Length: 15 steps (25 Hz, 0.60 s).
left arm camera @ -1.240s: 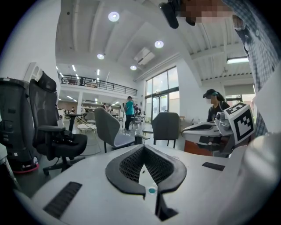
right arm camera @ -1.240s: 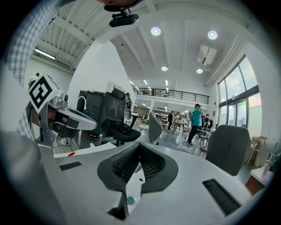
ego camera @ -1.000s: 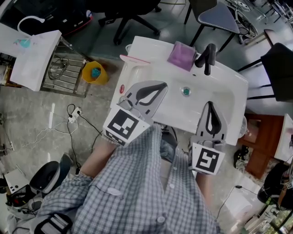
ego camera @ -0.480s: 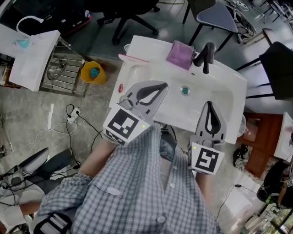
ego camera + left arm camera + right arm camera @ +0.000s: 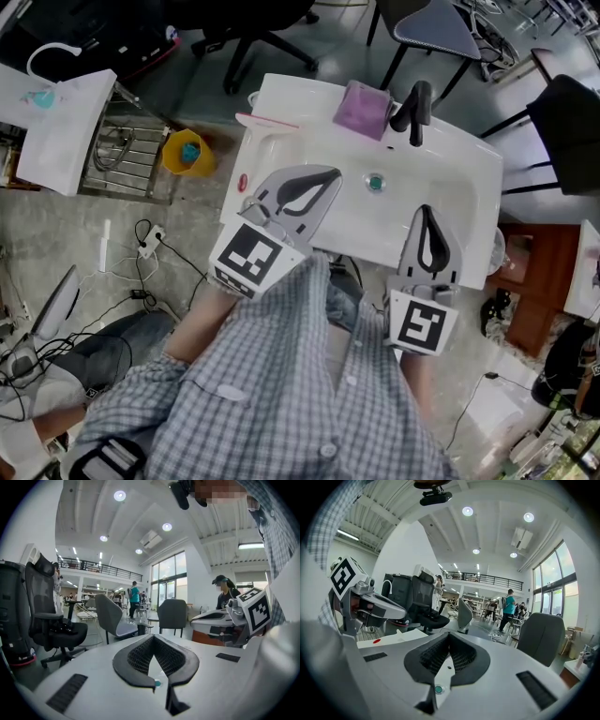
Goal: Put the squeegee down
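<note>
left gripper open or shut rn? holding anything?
Shut, empty. In the left gripper view the left gripper has its tips together with nothing between them; only the white sink shows through the gap behind them.

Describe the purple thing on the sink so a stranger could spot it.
Find the white sink in the middle of the head view, then the black faucet on its far rim. Just left of the faucet lies the purple cloth, a soft square, the only purple thing, unlike the thin pink strip at the left corner.
</note>
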Tool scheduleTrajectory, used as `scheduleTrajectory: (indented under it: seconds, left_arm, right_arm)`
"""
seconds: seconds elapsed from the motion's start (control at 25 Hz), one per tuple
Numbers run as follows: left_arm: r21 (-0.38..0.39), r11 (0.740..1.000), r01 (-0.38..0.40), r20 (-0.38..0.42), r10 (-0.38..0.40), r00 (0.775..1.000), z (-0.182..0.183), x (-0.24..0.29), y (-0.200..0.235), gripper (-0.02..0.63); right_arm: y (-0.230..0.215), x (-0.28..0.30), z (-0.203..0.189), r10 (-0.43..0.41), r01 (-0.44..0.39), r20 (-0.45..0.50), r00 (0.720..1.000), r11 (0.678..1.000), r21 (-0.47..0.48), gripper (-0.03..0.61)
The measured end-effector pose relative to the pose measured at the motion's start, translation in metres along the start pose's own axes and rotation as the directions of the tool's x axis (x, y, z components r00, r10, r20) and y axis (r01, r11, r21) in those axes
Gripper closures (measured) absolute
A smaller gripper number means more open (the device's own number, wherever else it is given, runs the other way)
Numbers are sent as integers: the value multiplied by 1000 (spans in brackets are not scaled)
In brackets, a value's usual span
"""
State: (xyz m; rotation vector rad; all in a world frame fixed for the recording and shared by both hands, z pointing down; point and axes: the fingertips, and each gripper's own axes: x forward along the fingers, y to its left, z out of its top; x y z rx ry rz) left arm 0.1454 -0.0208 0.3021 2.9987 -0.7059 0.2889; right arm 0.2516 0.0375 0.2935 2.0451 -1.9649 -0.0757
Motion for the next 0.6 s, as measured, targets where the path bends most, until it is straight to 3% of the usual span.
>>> scheduleTrajectory:
  seconds: [0.6]
  left_arm:
    - [14,1000,25,-21,-25,999,-2,4,-1,607]
  right_arm:
    - [-6,-4,-4,-32,32,-14,999,999,20,569]
